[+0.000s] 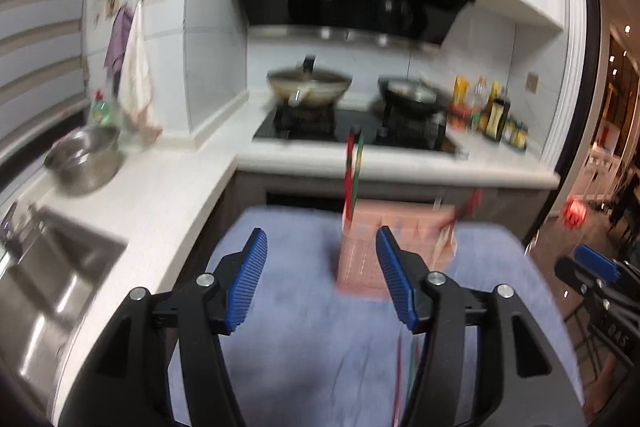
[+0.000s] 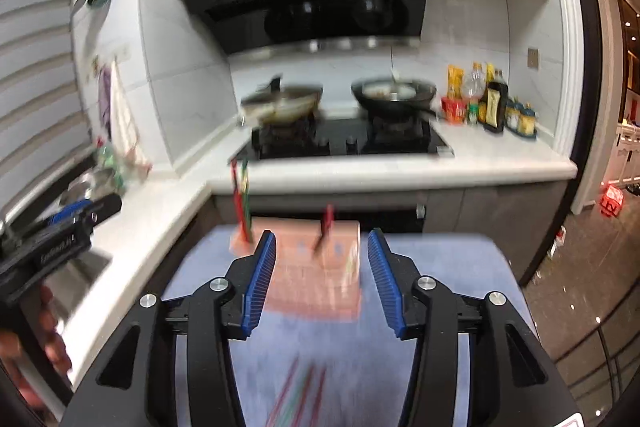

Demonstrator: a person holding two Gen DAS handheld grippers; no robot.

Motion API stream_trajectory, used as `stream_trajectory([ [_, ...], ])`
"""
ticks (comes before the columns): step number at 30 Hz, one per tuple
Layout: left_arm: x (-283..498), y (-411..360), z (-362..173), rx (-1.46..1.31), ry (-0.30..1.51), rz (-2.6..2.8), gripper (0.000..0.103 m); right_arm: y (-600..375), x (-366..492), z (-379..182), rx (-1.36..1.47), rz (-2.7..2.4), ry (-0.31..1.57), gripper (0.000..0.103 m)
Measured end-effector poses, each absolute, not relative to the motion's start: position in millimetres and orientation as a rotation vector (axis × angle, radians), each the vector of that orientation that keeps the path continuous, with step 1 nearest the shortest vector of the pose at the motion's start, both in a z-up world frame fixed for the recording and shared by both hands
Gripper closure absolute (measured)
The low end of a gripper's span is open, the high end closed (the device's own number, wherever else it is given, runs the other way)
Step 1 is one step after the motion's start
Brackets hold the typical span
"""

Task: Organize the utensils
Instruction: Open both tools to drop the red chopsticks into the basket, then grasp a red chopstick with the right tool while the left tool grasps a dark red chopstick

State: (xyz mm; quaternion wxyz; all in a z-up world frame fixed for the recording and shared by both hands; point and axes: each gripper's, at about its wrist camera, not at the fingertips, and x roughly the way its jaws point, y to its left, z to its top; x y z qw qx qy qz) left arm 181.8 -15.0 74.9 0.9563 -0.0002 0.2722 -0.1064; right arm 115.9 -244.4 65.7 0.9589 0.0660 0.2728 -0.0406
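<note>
Though both grippers' fingers apart, loose chopsticks [image 2: 298, 393] on blue cloth [image 2: 440, 259] plainer from the right wrist.

Black left gripper [image 1: 322, 279] with 2 blue ribbed pads [image 1: 248, 279] spread wide, nothing between them. Black right gripper [image 2: 322, 283] likewise parted, blue ribbed pads [image 2: 260, 283] gripping nothing. Both levelled forward, side by side, tilted slightly downward.
</note>
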Motion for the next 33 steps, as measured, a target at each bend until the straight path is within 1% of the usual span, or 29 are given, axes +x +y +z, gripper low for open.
stream_trajectory([
  [4, 140.2, 1.5, 31.2, -0.02, 0.642, -0.214, 0.049, -225.3, 60.4, 3.0, 0.101, -0.077, 0.695, 0.056],
  [8, 104.3, 8.5, -11.7, -0.031, 0.726, -0.219, 0.049, -207.0, 24.3, -55.6, 0.093, -0.087, 0.818, 0.056],
  [11, 83.7, 8.8, -35.8, -0.031, 0.772, -0.225, 0.049, -195.9, 9.4, -90.0, 0.114, -0.077, 0.875, 0.059],
  [12, 77.9, 8.4, -41.3, -0.029, 0.776, -0.224, 0.049, -193.1, 6.3, -96.7, 0.112, -0.077, 0.884, 0.061],
  [13, 71.6, 8.8, -47.0, -0.027, 0.777, -0.222, 0.049, -188.7, 3.4, -106.5, 0.108, -0.075, 0.897, 0.065],
  [18, 52.6, 6.5, -69.9, -0.013, 0.808, -0.226, 0.049, -176.2, 4.3, -130.8, 0.113, -0.058, 0.934, 0.074],
  [25, 39.3, 7.4, -95.3, -0.008, 0.865, -0.23, 0.049, -168.7, 10.8, -149.5, 0.109, -0.068, 0.954, 0.082],
  [32, 35.8, -0.4, -107.1, 0.004, 0.892, -0.248, 0.049, -173.9, 21.9, -160.0, 0.142, -0.087, 0.969, 0.083],
  [33, 35.8, -2.9, -108.1, 0.005, 0.894, -0.253, 0.049, -175.7, 23.1, -161.4, 0.149, -0.088, 0.973, 0.088],
])
